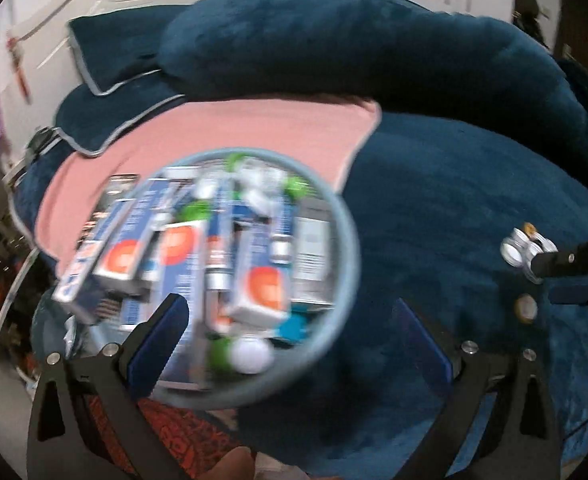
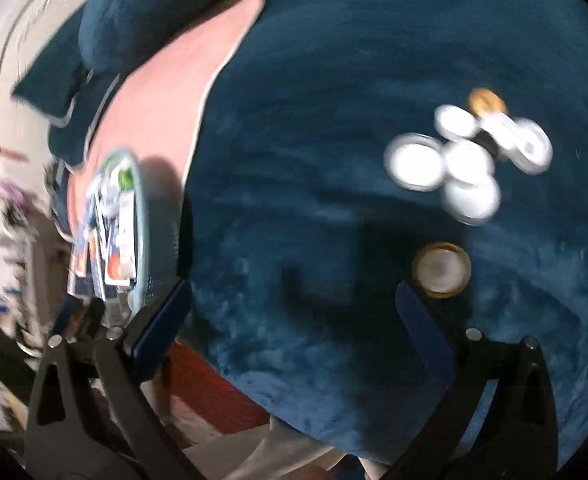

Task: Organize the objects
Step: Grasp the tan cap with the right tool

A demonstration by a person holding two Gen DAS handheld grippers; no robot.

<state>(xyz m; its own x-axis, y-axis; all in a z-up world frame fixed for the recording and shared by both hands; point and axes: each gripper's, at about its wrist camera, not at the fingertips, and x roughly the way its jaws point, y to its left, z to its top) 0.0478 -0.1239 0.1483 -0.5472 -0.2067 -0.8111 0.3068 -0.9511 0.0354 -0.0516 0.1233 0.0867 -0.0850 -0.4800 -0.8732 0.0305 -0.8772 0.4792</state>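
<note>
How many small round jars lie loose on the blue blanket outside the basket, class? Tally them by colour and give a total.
White round jars: 5
Gold-rimmed round jars: 2
Total: 7 (the picture is blurred, so the white count is approximate)

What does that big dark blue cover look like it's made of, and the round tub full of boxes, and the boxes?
The blue cover looks like plush fleece or velvet: a soft, matte nap with brushed streaks. The round tub seems to be pale blue plastic with a smooth rim, though blur leaves that open. The boxes look like printed cardboard, with flat faces and sharp folded corners.
</note>
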